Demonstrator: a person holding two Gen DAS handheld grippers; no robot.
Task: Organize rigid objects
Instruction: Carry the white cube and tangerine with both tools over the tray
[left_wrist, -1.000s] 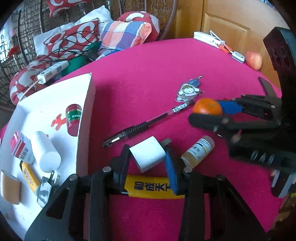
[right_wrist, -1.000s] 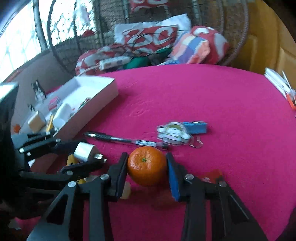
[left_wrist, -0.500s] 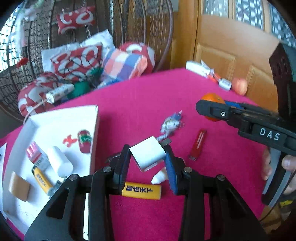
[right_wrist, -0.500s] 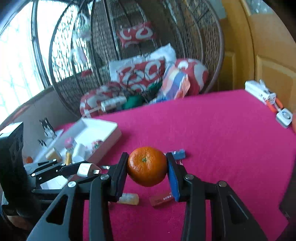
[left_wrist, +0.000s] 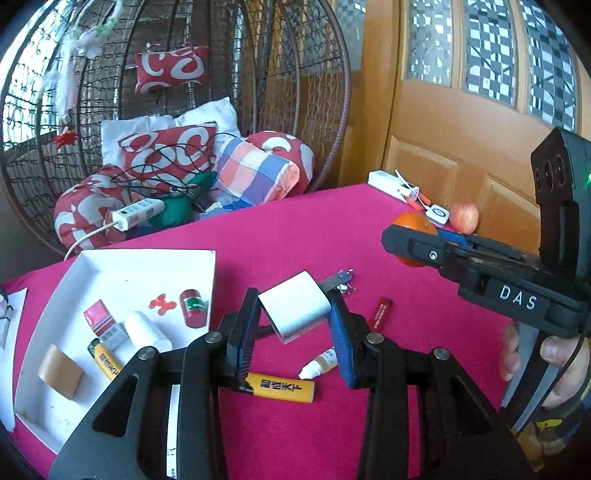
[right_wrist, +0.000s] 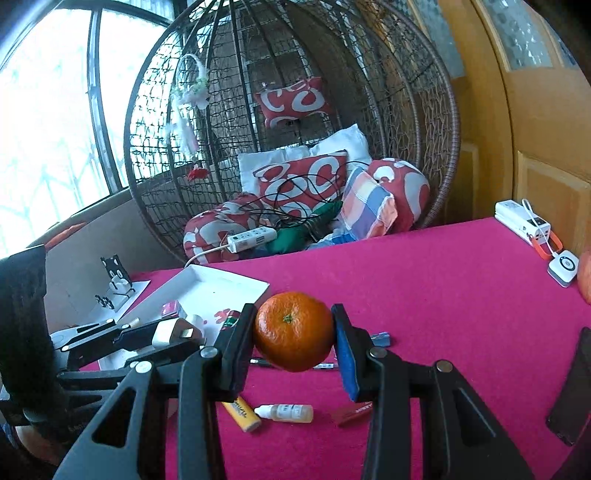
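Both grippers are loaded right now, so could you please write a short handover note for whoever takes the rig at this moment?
Left gripper: shut on the white charger plug, held above the table.
Right gripper: shut on the orange, also held above the table.
White tray, on the left: already holds a red-and-green can, a white bottle, a small red-and-white box, a yellow tube and a tan block.
Left on the pink tablecloth: yellow lighter, dropper bottle, red lighter, a pen and a keychain.
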